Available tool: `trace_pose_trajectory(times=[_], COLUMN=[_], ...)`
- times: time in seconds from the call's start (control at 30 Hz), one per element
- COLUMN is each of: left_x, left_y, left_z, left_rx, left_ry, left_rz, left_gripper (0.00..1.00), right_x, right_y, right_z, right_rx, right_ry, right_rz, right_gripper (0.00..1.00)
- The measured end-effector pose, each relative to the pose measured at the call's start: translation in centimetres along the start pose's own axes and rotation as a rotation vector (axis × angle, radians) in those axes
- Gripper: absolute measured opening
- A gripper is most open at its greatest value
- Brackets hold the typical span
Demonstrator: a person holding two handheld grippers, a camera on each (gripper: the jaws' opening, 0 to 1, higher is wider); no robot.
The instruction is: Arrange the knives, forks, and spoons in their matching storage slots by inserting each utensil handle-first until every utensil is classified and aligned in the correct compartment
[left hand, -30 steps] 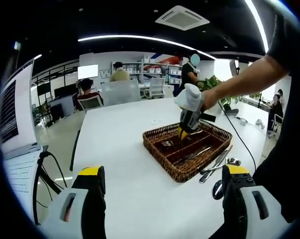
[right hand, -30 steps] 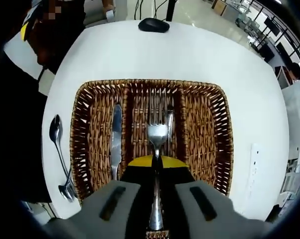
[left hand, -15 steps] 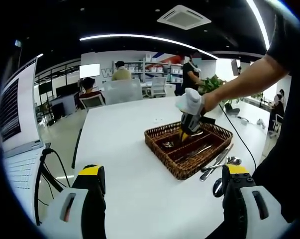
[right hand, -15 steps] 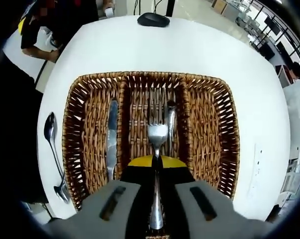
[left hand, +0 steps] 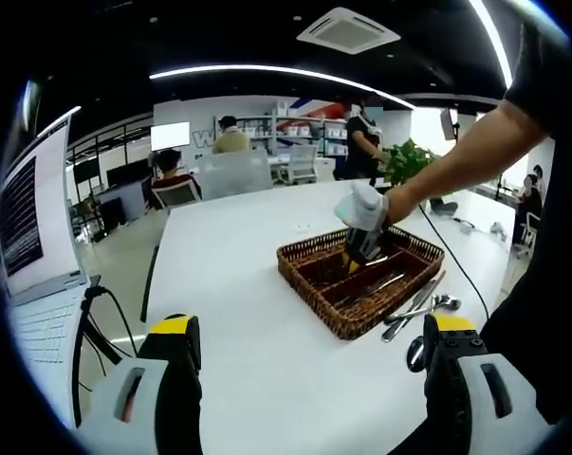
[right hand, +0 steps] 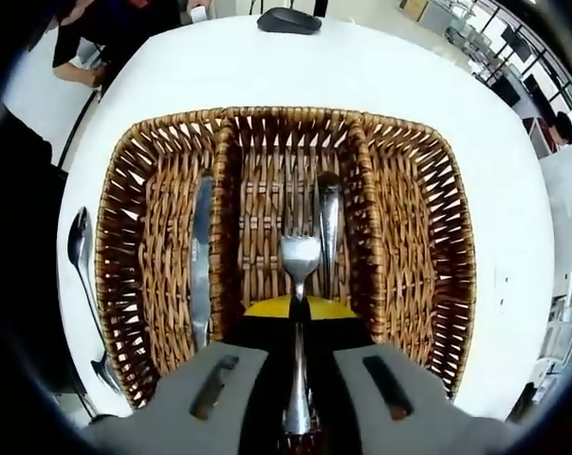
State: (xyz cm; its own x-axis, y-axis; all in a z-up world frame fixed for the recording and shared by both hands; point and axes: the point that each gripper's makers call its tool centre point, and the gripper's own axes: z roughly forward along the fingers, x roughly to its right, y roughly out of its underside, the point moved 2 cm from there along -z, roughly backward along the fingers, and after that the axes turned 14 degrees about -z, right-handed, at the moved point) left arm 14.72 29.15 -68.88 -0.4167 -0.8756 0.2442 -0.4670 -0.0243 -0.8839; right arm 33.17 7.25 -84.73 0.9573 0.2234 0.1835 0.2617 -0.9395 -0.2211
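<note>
In the left gripper view, the left gripper (left hand: 309,379) hung wide open and empty above the near edge of the white table (left hand: 229,284), well back from the basket (left hand: 361,275), apparently waiting its turn. Beyond it the right gripper (left hand: 363,248), held in a gloved hand (left hand: 363,207), reached down into the basket. Just beside the basket's near right side lay loose utensils (left hand: 418,308) on the table, spoons by the look of their bowls, not yet sorted.

In the right gripper view, the right gripper (right hand: 298,318) looked straight down into the basket (right hand: 409,227), its jaws closed tight on the handle of a fork (right hand: 299,261). The fork pointed tines-forward along the basket's middle slot, probably because that slot was the one for forks: another fork (right hand: 329,227) already lay there, just to the right of the held one. A knife (right hand: 200,256) lay in the left slot, parallel to the dividers, and the right slot held nothing visible. A spoon (right hand: 82,261) lay on the table just outside the basket's left wall. A black mouse (right hand: 287,20) sat beyond the basket's far end. The held fork seemed lined up for lowering into the middle slot.
</note>
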Motion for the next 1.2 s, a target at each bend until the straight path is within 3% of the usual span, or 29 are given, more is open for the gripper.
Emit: trace_pose_trajectory(times=[0.17,0.3,0.4,0.47,0.53,0.73,0.8,1.0,1.2], left_x=[0.3,0.6,0.8,1.0,1.2,1.9,2.4,4.2,6.2], left_y=[0.2,-0.3,-0.5,-0.6,-0.8,-0.8,-0.6,-1.2,-1.5], left_z=[0.0,0.1,0.3,0.3,0.3,0.9,1.3,3.0,5.2], left_rx=[-0.008,0.009,0.011,0.011,0.014,0.01,0.003,0.007,0.01], left_ry=[0.0,0.001,0.005,0.008,0.009,0.039,0.057,0.083,0.113], left_rz=[0.002,0.01,0.017,0.02,0.025,0.026,0.025,0.042,0.026], left_gripper=[0.99,0.99,0.99,0.99,0.99,0.99,0.99,0.99,0.99], right_x=[0.0,0.3,0.2,0.7,0.4,1.0,1.8,2.6,1.8], right_y=[-0.2,0.1,0.1,0.3,0.3,-0.5,-0.3,0.7,2.4], right_z=[0.1,0.2,0.1,0.0,-0.4,-3.5,-4.5,-9.2,-15.0], right_rx=[-0.004,0.006,0.024,0.014,0.007,0.091,0.114,0.25,0.385], right_ry=[-0.006,-0.025,-0.02,0.024,0.026,0.08,0.135,0.256,0.429], right_rz=[-0.004,0.154,0.096,0.013,0.028,0.103,0.098,0.19,0.279], right_gripper=[0.01,0.02,0.03,0.09,0.1,0.28,0.39,0.71,0.97])
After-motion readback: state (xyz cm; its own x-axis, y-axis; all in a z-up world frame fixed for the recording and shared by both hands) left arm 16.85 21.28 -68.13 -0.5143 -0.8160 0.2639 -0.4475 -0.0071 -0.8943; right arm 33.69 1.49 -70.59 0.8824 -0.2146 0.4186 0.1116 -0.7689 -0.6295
